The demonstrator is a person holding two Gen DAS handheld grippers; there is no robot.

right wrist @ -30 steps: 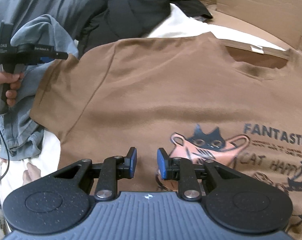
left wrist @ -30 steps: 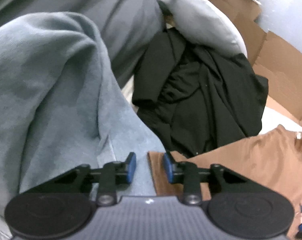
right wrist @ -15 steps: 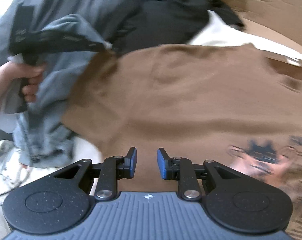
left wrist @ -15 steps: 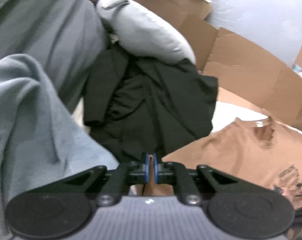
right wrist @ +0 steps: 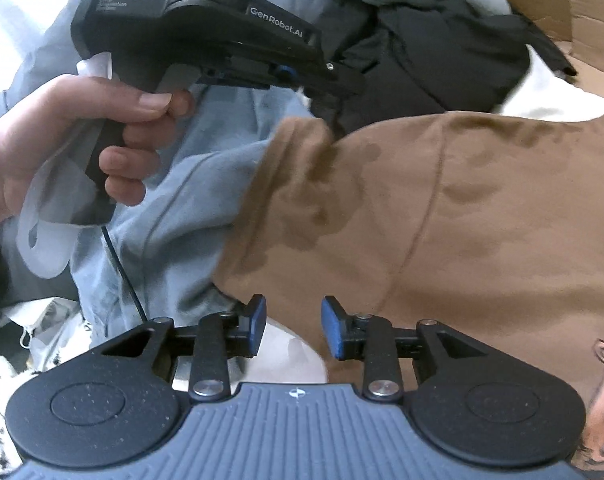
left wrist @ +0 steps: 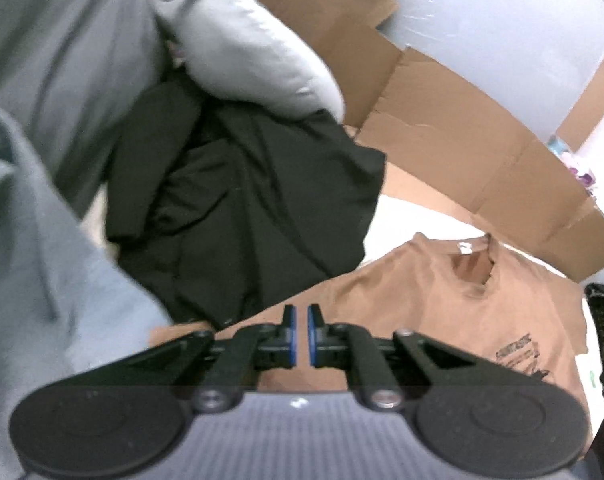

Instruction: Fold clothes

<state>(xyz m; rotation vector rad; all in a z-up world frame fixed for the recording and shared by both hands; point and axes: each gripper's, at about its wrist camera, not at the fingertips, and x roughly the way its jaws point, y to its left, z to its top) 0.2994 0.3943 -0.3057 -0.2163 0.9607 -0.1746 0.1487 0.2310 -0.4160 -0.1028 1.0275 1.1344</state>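
On white bedding, brown T-shirt collar toward cardboard, left gripper clamping its sleeve, right gripper apart.

Left wrist cam: low over the brown shirt, facing its collar and the cardboard. Right wrist cam: close on the sleeve, facing the left claw. Shared: shirt, black clothes.
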